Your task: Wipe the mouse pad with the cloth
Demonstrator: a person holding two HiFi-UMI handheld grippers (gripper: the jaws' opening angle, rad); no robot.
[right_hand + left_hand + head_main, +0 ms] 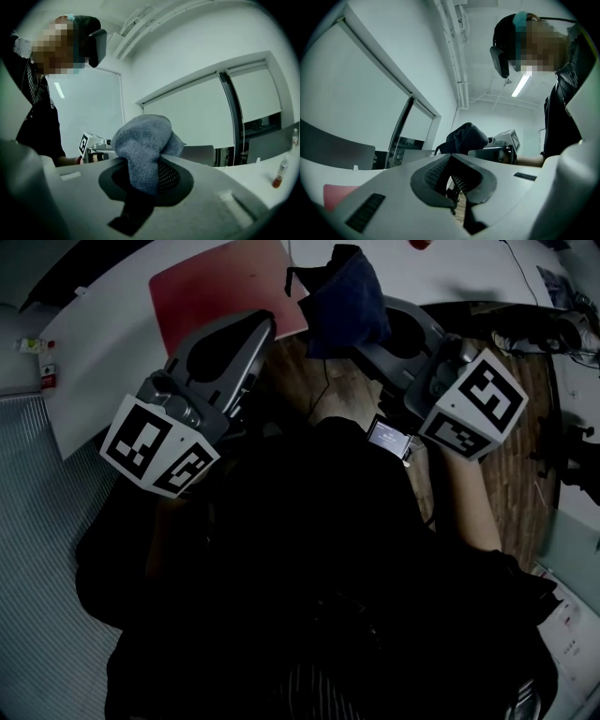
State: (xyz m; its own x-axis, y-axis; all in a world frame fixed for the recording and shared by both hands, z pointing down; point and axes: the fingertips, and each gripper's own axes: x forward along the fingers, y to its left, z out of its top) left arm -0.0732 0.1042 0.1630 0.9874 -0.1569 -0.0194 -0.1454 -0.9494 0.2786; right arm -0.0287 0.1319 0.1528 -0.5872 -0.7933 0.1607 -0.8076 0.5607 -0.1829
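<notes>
White table (103, 352) at far left, with the red mouse pad (211, 287) flat on it. Nothing touches the pad.

Left gripper (258, 324) is raised on the near side of the pad, jaws closed tip to tip and empty. Right gripper (150, 164) is raised to its right, jaws clamped on the dark blue cloth (342, 296). The cloth bunches above the jaw tips in the air, just right of the pad's right edge.

Progress, my read: cloth is picked up and wiping hasn't started. Left to do: bring the cloth down and sweep the pad.

Visibility:
- Pad's near edge is hidden behind the left gripper and its far edge is cut off.
- Both gripper views point up at the room, so neither shows how high the cloth is above the pad.
</notes>
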